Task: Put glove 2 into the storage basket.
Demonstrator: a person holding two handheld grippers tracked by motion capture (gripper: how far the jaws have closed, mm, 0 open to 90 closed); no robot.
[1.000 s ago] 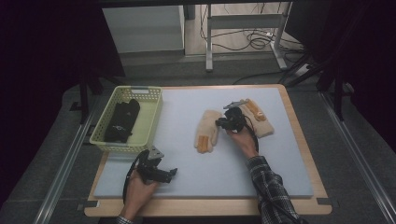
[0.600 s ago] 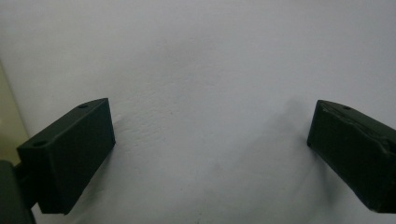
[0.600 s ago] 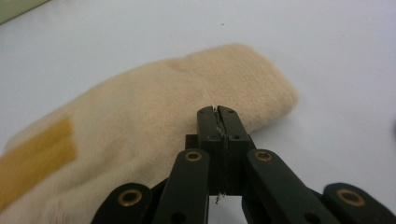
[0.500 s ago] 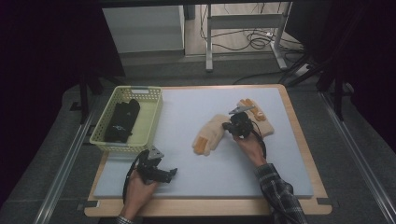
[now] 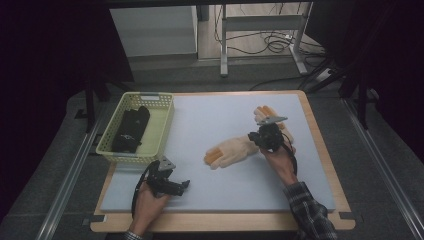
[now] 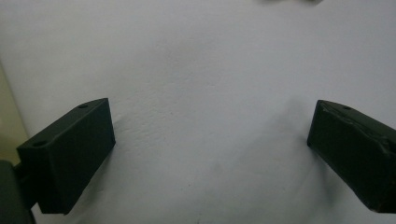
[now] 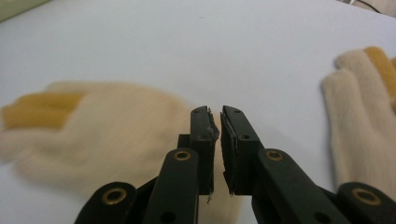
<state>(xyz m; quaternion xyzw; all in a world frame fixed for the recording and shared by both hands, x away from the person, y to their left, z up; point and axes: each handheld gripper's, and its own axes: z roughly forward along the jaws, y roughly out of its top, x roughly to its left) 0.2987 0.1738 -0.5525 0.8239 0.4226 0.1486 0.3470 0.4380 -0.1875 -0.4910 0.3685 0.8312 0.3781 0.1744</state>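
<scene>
At the near edge of the worktop [image 5: 300, 195], my left gripper [image 5: 181, 185] rests with jaws wide apart over bare surface. Farther in, toward the right edge, my right gripper [image 7: 217, 154] has just been easing its jaws, now nearly together with a thin gap and no cloth visibly caught, above the cuff of the nearer glove [image 5: 231, 151]. A second glove [image 7: 362, 112] lies beyond. A deeper bite on the cuff should carry it to the basket [image 5: 162, 125] at the far-left corner.

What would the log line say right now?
left gripper: open, on mat | right gripper: jaws just opening slightly, glove pinch unclear | second glove: beside
</scene>
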